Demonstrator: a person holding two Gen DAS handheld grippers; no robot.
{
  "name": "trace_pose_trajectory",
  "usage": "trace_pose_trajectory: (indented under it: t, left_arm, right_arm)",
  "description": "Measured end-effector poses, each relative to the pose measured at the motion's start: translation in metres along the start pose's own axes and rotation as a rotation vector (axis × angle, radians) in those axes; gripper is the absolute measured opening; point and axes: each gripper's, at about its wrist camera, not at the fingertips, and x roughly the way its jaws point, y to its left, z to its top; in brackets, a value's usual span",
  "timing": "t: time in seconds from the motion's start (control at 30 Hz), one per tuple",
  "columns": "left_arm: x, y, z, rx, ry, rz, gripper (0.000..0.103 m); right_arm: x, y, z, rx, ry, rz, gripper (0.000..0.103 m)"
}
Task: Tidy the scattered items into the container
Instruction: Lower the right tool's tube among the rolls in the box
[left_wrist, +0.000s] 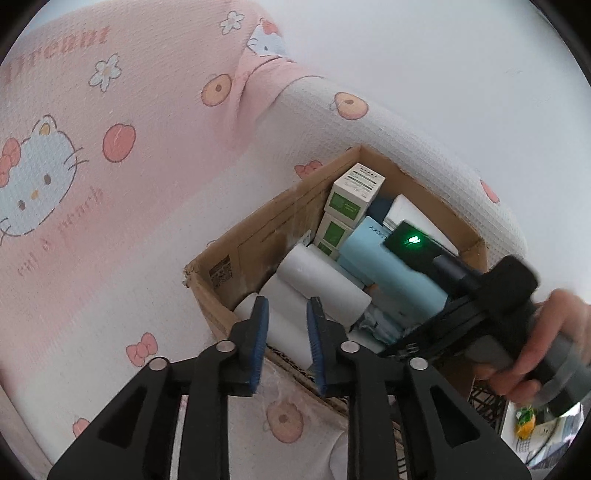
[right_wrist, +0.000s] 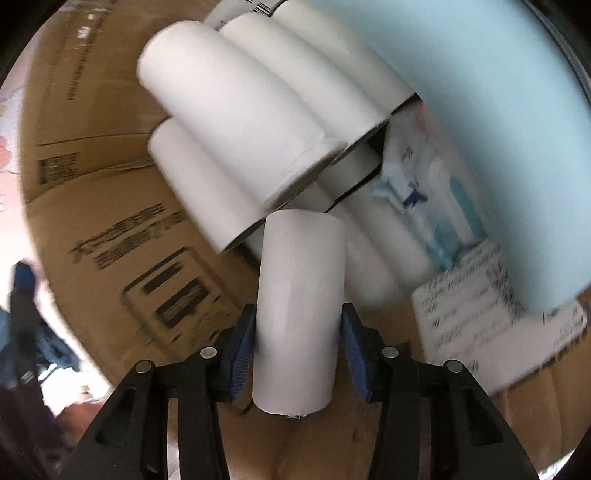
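white roll (right_wrist: 299, 310) is sitting clamped in the right gripper (right_wrist: 298, 341) inside the cardboard box (left_wrist: 258, 236); left gripper (left_wrist: 287, 339) is hovering part open, holding nothing.

Left gripper (left_wrist: 286, 343) hangs over the near corner of the cardboard box (left_wrist: 258, 236), blue-padded fingers (left_wrist: 258, 332) apart with nothing between them, white paper rolls (left_wrist: 317, 288) lying just beyond the tips inside the box. Box sits on a pink-and-white cartoon-cat bedspread (left_wrist: 92, 166) and is packed: green-and-white cartons (left_wrist: 351, 195) stacked against the far-left wall, a pale blue box (left_wrist: 388, 266) beside the rolls. At right, a hand (left_wrist: 546, 343) grips the handle of the right gripper (left_wrist: 491, 291), its black body, with a green light (left_wrist: 413, 240), reaching down into the box; its fingers are hidden from here.
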Motion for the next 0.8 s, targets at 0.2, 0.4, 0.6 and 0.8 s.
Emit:
trace_pose_trajectory:
  t: [0.2,0.4,0.6,0.8]
  left_arm:
    - [0.005,-0.002,0.002,-0.019,0.042,-0.040,0.045]
    - [0.011,-0.016,-0.001,0.038,0.074,-0.009,0.047]
    - [0.013,-0.014,0.000,0.038,0.076,0.011,0.047]
    - [0.011,-0.007,0.007,0.024,0.073,0.014,0.047]
  right_arm:
    - [-0.021,0.004,-0.018,-0.044,-0.035,0.034,0.042]
    - [-0.036,0.014,-0.033,-0.129,-0.076,0.067,0.042]
    - [-0.039,0.025,-0.025,-0.229,-0.147,0.107,0.042]
    - [-0.043,0.047,-0.019,-0.331,-0.260,0.088,0.042]
